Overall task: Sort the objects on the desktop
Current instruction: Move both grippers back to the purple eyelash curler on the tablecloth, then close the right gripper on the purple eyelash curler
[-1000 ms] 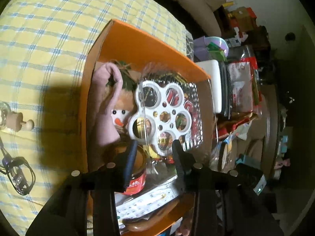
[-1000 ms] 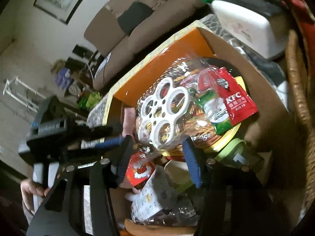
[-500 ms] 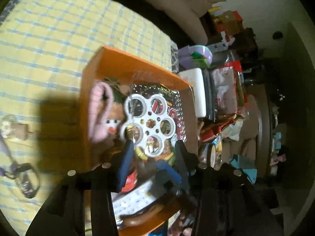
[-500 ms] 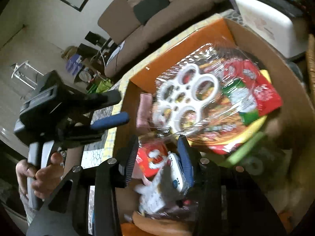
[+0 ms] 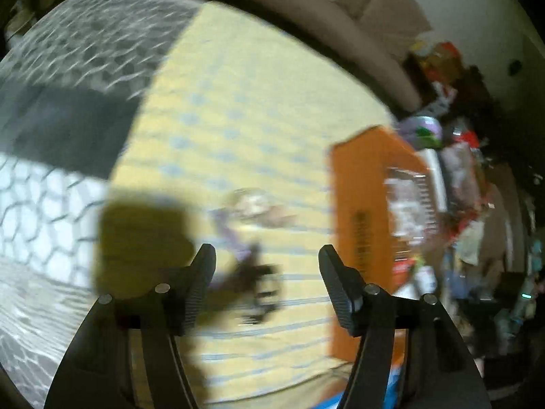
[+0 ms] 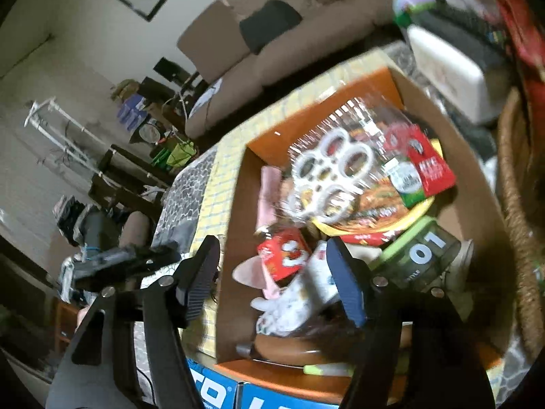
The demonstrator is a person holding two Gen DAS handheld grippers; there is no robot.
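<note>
An orange cardboard box (image 6: 238,225) stands packed with objects: a clear bag with a white plastic ring holder (image 6: 330,173), a red snack packet (image 6: 287,255), a green tin (image 6: 422,248) and a pink plush (image 6: 269,191). My right gripper (image 6: 270,262) hovers above the box's near left corner, its jaws opening with nothing held between them. In the blurred left wrist view my left gripper (image 5: 267,264) is over the yellow checked cloth (image 5: 238,109), left of the orange box (image 5: 361,211). Its jaws are opening and empty. A dark tangled cable (image 5: 255,279) and a pale small object (image 5: 252,204) lie ahead of it.
A wicker basket (image 6: 517,204) and a white appliance (image 6: 449,78) stand right of the box. A blue carton (image 6: 245,392) sits at its near side. A grey patterned mat (image 5: 68,68) borders the cloth. A beige sofa (image 6: 272,44) lies behind.
My left gripper swung left, off the box and over the yellow cloth, and its jaws widened. My right gripper rose above the box and its jaws widened too.
</note>
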